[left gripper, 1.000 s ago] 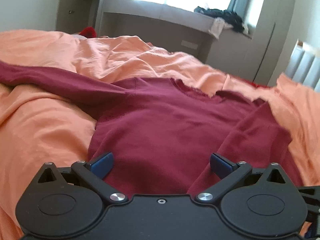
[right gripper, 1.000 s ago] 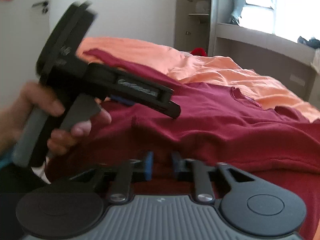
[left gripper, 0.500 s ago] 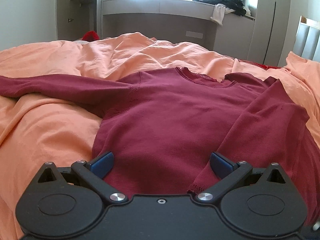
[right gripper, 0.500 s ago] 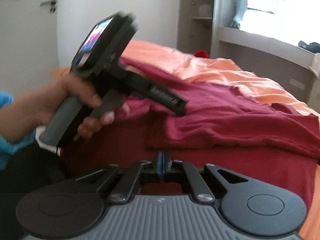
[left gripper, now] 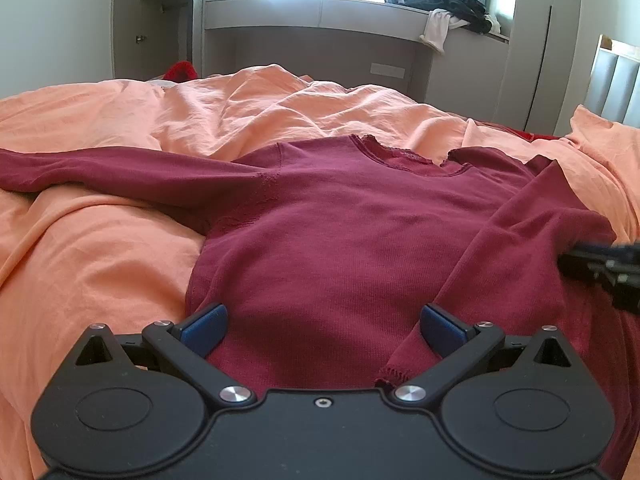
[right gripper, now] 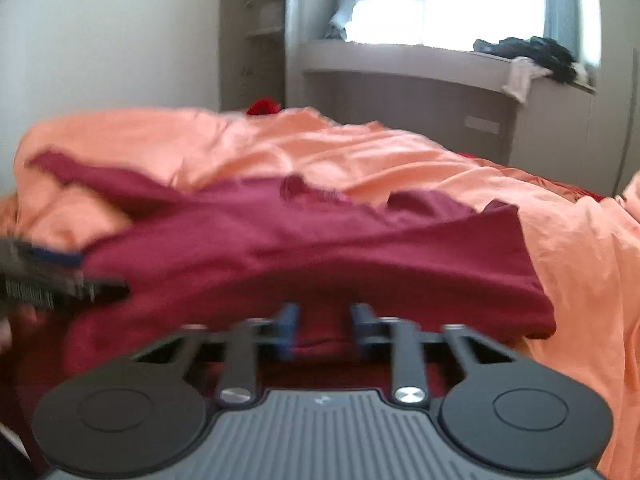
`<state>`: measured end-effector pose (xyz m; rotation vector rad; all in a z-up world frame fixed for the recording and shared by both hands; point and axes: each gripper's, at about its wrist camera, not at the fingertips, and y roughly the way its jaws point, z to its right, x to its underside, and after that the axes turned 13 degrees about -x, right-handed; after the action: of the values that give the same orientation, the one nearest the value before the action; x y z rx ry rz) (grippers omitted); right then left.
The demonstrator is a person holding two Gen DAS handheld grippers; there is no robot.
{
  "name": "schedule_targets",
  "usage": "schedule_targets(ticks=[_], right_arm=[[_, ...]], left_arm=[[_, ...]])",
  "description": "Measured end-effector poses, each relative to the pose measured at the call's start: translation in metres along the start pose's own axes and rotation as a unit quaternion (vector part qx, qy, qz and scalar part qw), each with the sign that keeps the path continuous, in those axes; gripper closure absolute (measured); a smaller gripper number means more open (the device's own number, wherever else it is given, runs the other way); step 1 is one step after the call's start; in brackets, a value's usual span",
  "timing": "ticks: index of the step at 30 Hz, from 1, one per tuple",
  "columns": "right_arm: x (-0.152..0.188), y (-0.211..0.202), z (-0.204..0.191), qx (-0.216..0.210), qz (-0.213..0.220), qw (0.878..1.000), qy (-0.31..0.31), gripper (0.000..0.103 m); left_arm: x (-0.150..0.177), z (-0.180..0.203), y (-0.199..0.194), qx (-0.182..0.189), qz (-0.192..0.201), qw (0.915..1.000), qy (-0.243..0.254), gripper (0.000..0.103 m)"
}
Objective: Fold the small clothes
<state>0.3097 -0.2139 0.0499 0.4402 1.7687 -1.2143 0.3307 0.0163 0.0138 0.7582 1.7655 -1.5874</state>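
A maroon long-sleeved shirt (left gripper: pixel 340 232) lies front up on the orange bed cover (left gripper: pixel 100 260). One sleeve (left gripper: pixel 100 168) stretches out to the left. The other sleeve (left gripper: pixel 520 240) is folded in across the body, its cuff near my left gripper's right pad. My left gripper (left gripper: pixel 320 320) stands open wide over the hem, holding nothing. My right gripper (right gripper: pixel 324 324) hovers at the shirt's (right gripper: pixel 300 240) folded side. Its jaws are opening, with a narrow gap and only cloth seen beyond them, none pinched. Each gripper shows blurred at the edge of the other's view: right gripper (left gripper: pixel 600 268), left gripper (right gripper: pixel 52 276).
The rumpled cover fills the bed around the shirt. Behind the bed runs a grey window ledge (left gripper: pixel 320 12) with a heap of dark clothes (left gripper: pixel 444 0). A small red item (left gripper: pixel 182 70) lies at the far bed edge. A padded headboard (left gripper: pixel 612 76) stands at the right.
My right gripper went from shut to slightly parted and swung right, so the left gripper and hand slid to its view's left edge. The right gripper's tip entered the left view.
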Motion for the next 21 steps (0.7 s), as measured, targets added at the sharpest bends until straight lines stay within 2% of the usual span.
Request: schedule_targets(ticks=[2,5,10,11,13,14,15,19,21], right_arm=[[0.010,-0.006,-0.008,0.009,-0.014,0.999,-0.035,0.100],[0.020,-0.013,-0.014,0.015,-0.023,0.998,-0.056,0.102],[0.020,-0.021,-0.011,0.003,-0.011,0.999,-0.038,0.101],[0.015,-0.024,-0.010,-0.001,0.000,1.000,-0.030,0.099],[0.006,-0.032,-0.009,-0.008,0.027,0.999,-0.018,0.085],[0.002,-0.031,-0.009,-0.004,0.037,0.999,-0.018,0.070],[0.000,-0.028,-0.010,0.000,0.040,0.999,-0.022,0.063],[0.006,-0.005,-0.001,-0.003,0.020,1.000,0.006,0.060],[0.016,-0.003,0.001,-0.007,0.031,0.999,0.014,0.058]], left_arm=[[0.000,0.000,0.000,0.002,0.000,1.0000,0.003,0.000],[0.000,0.000,0.000,0.002,0.000,1.0000,0.003,0.000],[0.000,0.000,0.000,0.002,-0.001,1.0000,0.002,0.000],[-0.001,-0.001,0.000,0.003,-0.001,1.0000,0.001,0.000],[0.000,-0.002,0.000,0.005,0.001,1.0000,0.001,0.000],[0.000,-0.002,0.000,0.005,0.001,1.0000,0.002,0.000],[0.000,-0.002,0.000,0.005,0.001,1.0000,0.002,0.000],[0.000,-0.002,0.000,0.006,0.001,1.0000,0.001,0.000],[0.000,-0.004,0.000,0.008,0.002,1.0000,-0.003,0.001]])
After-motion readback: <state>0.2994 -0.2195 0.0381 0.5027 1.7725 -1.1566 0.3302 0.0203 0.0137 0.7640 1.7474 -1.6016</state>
